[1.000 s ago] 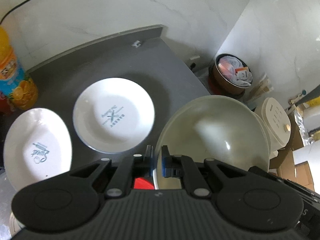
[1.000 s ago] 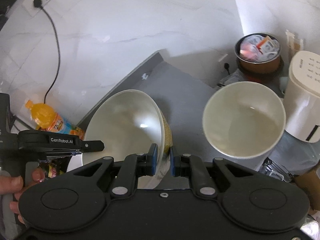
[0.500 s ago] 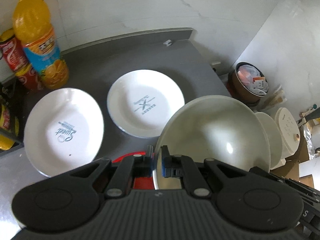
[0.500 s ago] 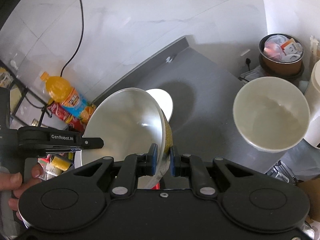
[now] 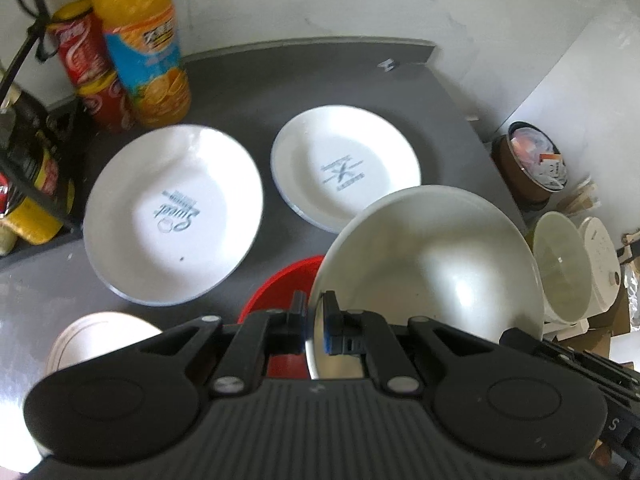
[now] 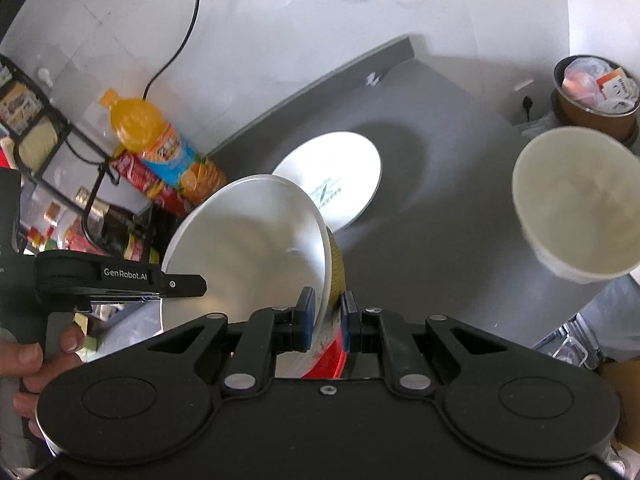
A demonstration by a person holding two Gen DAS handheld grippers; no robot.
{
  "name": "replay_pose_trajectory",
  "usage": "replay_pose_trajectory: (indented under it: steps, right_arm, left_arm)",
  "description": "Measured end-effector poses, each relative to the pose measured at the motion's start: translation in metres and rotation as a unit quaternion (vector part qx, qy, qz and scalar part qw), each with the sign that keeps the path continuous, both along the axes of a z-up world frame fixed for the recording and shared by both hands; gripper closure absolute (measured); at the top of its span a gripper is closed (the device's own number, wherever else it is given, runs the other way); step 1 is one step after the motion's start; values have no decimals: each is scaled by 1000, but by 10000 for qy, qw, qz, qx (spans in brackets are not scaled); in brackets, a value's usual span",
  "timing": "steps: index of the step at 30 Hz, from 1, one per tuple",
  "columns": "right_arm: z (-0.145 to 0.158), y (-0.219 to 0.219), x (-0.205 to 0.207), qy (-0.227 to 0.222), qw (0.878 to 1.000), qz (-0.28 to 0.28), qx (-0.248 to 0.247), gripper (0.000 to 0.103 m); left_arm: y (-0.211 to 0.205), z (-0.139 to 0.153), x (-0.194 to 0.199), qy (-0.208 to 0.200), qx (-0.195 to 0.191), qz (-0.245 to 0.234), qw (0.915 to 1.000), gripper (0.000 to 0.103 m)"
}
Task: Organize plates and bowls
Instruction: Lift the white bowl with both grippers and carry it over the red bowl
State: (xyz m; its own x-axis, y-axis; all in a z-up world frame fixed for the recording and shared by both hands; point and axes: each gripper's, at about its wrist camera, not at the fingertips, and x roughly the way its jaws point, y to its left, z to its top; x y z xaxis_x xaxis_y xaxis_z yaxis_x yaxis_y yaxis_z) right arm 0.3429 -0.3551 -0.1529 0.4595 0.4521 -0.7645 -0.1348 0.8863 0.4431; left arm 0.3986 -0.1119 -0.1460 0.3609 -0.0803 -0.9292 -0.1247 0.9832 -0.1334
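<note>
**Both hand-held grippers pinch 1 bowl rim, plates ahead**

Left hand-held gripper (image 5: 315, 326) is clamped on the near rim of the big pale bowl (image 5: 432, 276); right hand-held gripper (image 6: 324, 318) is clamped on the opposite rim of that bowl (image 6: 248, 256), which looks nested in a yellow-sided one. Bowl is tilted and held above the grey tabletop (image 5: 256, 92), over a red dish (image 5: 288, 284). 2 white plates (image 5: 172, 212) (image 5: 346, 164) lie flat ahead-left of the left hand-held gripper, well apart from the bowl. A second white bowl (image 6: 580, 204) sits right, nearer the right hand. Likely next: set the bowl down.
</note>
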Motion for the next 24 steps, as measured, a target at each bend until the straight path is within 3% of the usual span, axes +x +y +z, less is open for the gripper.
replay_pose_trajectory:
  steps: [24]
  right_arm:
    - [-39, 39, -2, 388, 9951, 676, -604, 90]
  left_arm:
    - [20, -48, -15, 597, 166, 398, 9973, 96]
